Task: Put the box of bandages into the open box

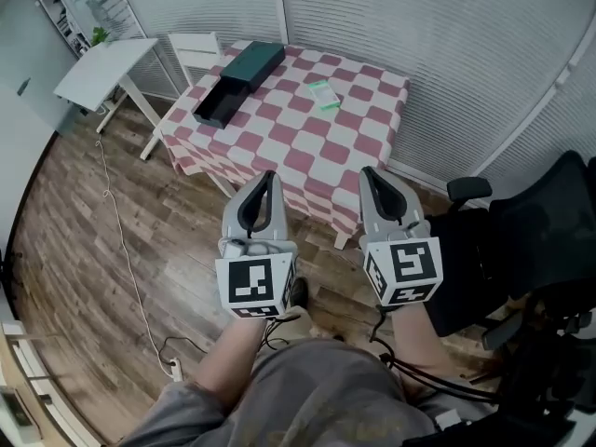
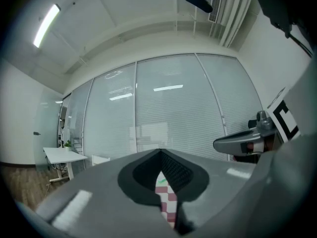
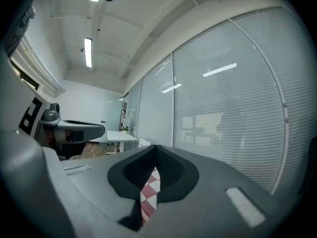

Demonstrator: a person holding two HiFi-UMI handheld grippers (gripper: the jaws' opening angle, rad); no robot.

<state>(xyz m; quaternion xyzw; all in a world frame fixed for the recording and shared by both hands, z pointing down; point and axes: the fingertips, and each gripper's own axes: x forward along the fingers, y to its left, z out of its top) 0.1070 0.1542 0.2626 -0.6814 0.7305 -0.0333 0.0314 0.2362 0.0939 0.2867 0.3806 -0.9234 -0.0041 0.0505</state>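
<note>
**Head view:** The left gripper (image 1: 268,177) and the right gripper (image 1: 370,173) are held side by side above the wooden floor (image 1: 84,250), short of the checked table (image 1: 307,161). Both are pointed toward it and both are clenched on nothing. On the cloth, the box of bandages (image 1: 323,93) is seen lying alone toward the far side. It is well apart from the dark open box (image 1: 244,73), which is set near the table's far left corner with its tray drawn out.

**Left gripper view:** The jaws are closed tip to tip and nothing is pinched between them. Only a sliver of checked cloth is glimpsed through the gap below the tips.

**Right gripper view:** The same is shown: jaws pressed together, empty, with checked cloth beyond.

The task is judged barely begun. Neither box has been touched. The approach, the grasp of the bandages, the carry and the drop into the tray are all left to be done.
</note>
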